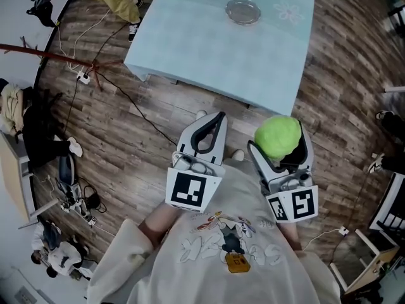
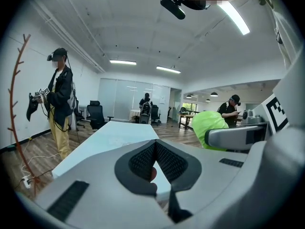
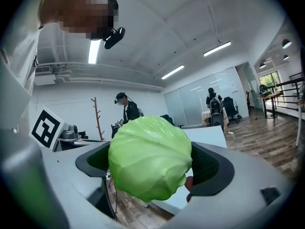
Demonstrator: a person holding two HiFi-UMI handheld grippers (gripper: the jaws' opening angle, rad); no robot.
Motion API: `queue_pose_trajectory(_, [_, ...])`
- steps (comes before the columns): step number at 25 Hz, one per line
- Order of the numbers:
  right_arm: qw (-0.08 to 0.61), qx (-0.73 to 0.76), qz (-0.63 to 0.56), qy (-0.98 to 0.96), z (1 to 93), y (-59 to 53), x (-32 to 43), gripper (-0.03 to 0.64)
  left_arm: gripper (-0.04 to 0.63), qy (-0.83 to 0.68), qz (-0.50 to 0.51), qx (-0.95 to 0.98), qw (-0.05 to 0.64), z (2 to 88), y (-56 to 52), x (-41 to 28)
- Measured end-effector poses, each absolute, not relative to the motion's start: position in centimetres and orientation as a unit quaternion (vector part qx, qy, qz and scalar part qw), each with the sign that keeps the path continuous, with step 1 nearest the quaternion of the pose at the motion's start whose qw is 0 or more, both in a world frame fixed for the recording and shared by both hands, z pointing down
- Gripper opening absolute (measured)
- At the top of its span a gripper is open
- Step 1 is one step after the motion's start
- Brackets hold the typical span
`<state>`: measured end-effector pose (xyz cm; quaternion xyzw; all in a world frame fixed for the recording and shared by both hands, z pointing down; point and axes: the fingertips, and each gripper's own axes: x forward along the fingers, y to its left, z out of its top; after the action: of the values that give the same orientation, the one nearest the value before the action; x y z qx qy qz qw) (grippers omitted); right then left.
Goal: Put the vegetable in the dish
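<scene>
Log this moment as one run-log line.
right gripper: shut on cabbage | left gripper: shut, empty | dish: empty, on table | cabbage not placed

Left gripper (image 1: 219,115) jaws together, empty; right gripper (image 1: 280,142) clamped on cabbage (image 1: 276,133); side by side

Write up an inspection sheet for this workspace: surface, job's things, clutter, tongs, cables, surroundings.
Surface: table under a pale blue cloth, ahead of the person.
Job's things: cabbage held in the right tongs; metal dish at the table's far end, looks empty.
Clutter: nothing seen on the table; gear heaped on the floor at left.
Grippers: left tongs shut, empty; right tongs shut on the cabbage.
Cables: cables trail over the floor left of the table.
Surroundings: wood floor, person in yellow trousers, office chairs.
</scene>
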<state>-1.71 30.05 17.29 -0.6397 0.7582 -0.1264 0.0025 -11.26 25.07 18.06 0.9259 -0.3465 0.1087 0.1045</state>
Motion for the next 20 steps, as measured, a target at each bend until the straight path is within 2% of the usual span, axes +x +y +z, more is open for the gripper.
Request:
queue_pose_trajectory(9, [-0.007, -0.662, -0.115, 0.741, 15.9, 20.1, -4.7, 0.505, 0.006, -0.306, 0.096, 0.939, 0.124, 17.5, 15.8, -13.5])
queue_pose_trajectory(20, [-0.002, -0.713, -0.128, 0.689, 16.1, 14.1, -3.7, 0.505, 0.006, -0.252, 0.091, 0.953, 0.142, 18.5, 8.6, -14.0])
